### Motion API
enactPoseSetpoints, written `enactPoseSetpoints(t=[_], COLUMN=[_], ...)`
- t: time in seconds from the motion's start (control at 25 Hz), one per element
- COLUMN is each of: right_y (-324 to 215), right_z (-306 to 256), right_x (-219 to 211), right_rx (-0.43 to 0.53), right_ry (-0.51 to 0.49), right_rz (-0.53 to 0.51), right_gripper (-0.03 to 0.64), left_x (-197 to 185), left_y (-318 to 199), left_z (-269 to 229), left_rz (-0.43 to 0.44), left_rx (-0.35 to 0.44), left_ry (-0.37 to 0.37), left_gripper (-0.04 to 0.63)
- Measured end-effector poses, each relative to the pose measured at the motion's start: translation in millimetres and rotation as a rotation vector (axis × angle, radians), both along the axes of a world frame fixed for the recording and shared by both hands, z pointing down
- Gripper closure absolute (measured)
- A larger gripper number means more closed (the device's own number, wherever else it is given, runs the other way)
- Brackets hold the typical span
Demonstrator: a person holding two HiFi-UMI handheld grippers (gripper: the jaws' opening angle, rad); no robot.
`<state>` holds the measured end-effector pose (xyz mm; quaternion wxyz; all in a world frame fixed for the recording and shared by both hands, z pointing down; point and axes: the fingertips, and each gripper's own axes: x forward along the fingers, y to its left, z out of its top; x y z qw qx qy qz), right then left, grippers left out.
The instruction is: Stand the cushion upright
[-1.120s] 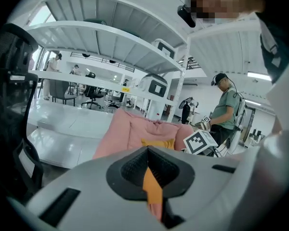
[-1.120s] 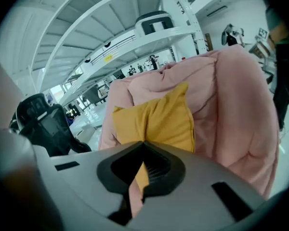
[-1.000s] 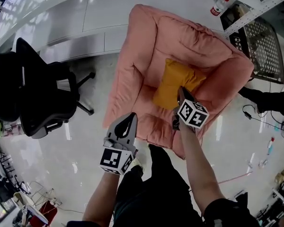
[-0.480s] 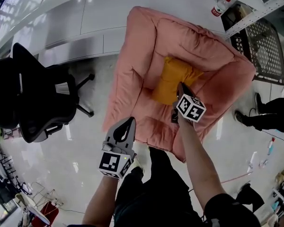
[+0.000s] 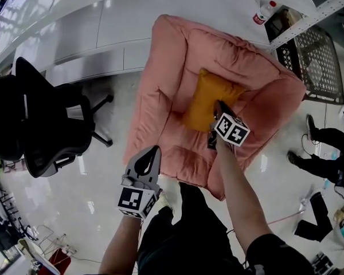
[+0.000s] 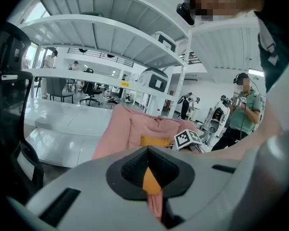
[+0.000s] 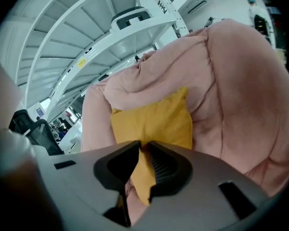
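A mustard-yellow cushion (image 5: 208,98) leans upright against the back of a big pink padded seat (image 5: 160,96). My right gripper (image 5: 217,106) is at the cushion's near lower corner. In the right gripper view the cushion (image 7: 154,117) fills the middle and its corner hangs between the jaws of the right gripper (image 7: 143,146), which are opening with a narrow gap at the tips. My left gripper (image 5: 152,152) hovers off the seat's front edge, shut and empty. The left gripper (image 6: 148,151) looks at the cushion (image 6: 154,141) from a distance.
A black office chair (image 5: 40,119) stands on the glossy floor at the left. A bottle (image 5: 262,9) and a metal mesh rack (image 5: 315,53) are behind the seat at the right. A bystander's legs (image 5: 327,139) are at the right edge.
My right gripper has crept a little further in and down at the cushion's corner. The left gripper has barely shifted. The bystander's legs at the right have moved.
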<state>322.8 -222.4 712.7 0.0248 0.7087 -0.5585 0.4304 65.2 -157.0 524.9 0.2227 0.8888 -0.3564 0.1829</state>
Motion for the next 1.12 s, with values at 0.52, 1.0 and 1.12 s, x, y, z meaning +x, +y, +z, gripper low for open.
enactPoseSetpoints(t=[0.52,1.0,1.12], right_y=[41.1,118.7,136.2], right_z=[-78.9,-192.2,-218.8], right_x=[-39.9,-95.9,-111.0], right_rx=[0.082,0.195,0.233], right_ry=[0.126,0.191,0.226], right_rz=[-0.132,-0.187,-0.204], right_gripper=[0.564,0.6,0.601], left_x=[-6.0,-27.8,-37.9], left_y=[10.2,47.2,60.5], left_z=[-24.2,-75.2,-87.3], left_rz=[0.003,0.041,0.037], left_rx=[0.032,0.055,0.068], left_ry=[0.057,0.089,0.091], left_gripper=[0.589,0.589,0.589])
